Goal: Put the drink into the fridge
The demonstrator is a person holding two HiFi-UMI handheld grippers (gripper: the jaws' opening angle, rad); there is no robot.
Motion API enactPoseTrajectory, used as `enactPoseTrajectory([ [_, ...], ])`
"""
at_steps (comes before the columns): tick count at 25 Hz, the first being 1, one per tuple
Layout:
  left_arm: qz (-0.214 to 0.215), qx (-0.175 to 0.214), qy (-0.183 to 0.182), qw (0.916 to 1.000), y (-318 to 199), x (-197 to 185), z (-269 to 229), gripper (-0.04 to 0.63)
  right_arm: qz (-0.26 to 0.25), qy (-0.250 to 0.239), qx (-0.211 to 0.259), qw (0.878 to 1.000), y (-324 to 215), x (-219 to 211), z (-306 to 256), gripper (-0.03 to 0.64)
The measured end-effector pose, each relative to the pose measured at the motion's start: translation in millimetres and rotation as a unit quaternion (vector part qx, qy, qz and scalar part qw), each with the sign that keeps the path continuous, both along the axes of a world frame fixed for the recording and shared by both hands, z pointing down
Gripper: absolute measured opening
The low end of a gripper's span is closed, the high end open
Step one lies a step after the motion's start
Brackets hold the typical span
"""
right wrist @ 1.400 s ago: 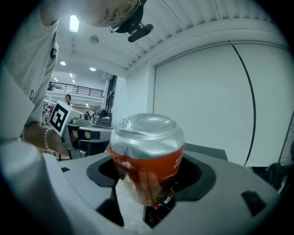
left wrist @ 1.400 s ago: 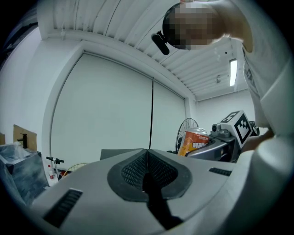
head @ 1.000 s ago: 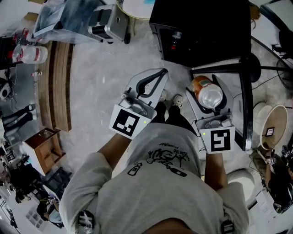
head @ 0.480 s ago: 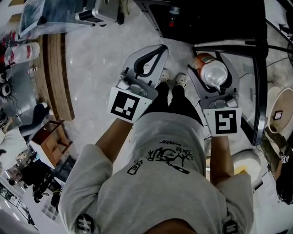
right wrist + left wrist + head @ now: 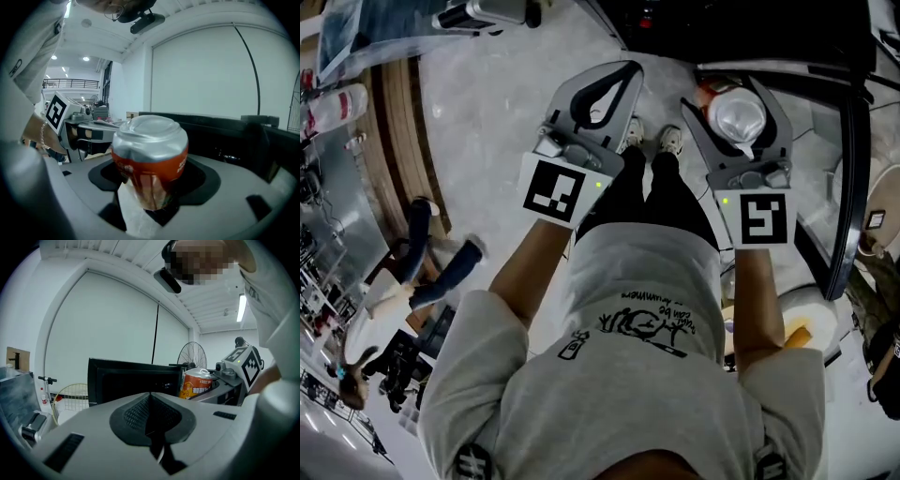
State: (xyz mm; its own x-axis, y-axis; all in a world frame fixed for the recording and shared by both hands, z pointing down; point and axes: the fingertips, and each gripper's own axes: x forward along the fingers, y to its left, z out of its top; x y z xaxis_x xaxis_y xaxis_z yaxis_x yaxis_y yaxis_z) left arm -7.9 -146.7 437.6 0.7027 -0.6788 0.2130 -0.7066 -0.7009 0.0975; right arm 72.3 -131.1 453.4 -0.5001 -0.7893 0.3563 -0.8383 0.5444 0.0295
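Observation:
The drink is an orange can [image 5: 738,117] with a dented silver top, and my right gripper [image 5: 733,89] is shut on it, one jaw on each side. In the right gripper view the can [image 5: 150,154] stands between the pads of the right gripper [image 5: 152,176], in front of the black fridge [image 5: 225,136]. The fridge [image 5: 741,28] lies at the top of the head view, and a dark frame [image 5: 855,169], seemingly its opened door, runs down to the can's right. My left gripper [image 5: 626,73] is shut and empty, level with the can on its left. In its own view the left gripper [image 5: 151,397] faces the fridge [image 5: 131,380] and the can [image 5: 197,383].
The person's shoes [image 5: 652,141] stand on pale marble floor between the grippers. Wooden slats [image 5: 398,141] lie at the left, where another person [image 5: 422,272] walks. A white round vessel [image 5: 806,323] sits at the lower right. A fan [image 5: 192,355] stands behind the fridge.
Both grippers and the can have moved forward towards the fridge, which has slid up the head view. A walking person has come into view at the left.

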Motion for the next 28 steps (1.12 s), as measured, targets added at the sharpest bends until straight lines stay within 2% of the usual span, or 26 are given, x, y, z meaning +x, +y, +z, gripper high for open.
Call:
enactPoseTrajectory([
  [11,-0.001,-0.002,-0.016,0.9999,-24,0,46,0.021,0.002,0.006,-0.013,1.0,-26,-4,55,0.341],
  [28,-0.001,-0.002,-0.022,0.9998,-65,11,98,0.021,-0.005,0.021,-0.032,0.999,-75,-6,124,0.341],
])
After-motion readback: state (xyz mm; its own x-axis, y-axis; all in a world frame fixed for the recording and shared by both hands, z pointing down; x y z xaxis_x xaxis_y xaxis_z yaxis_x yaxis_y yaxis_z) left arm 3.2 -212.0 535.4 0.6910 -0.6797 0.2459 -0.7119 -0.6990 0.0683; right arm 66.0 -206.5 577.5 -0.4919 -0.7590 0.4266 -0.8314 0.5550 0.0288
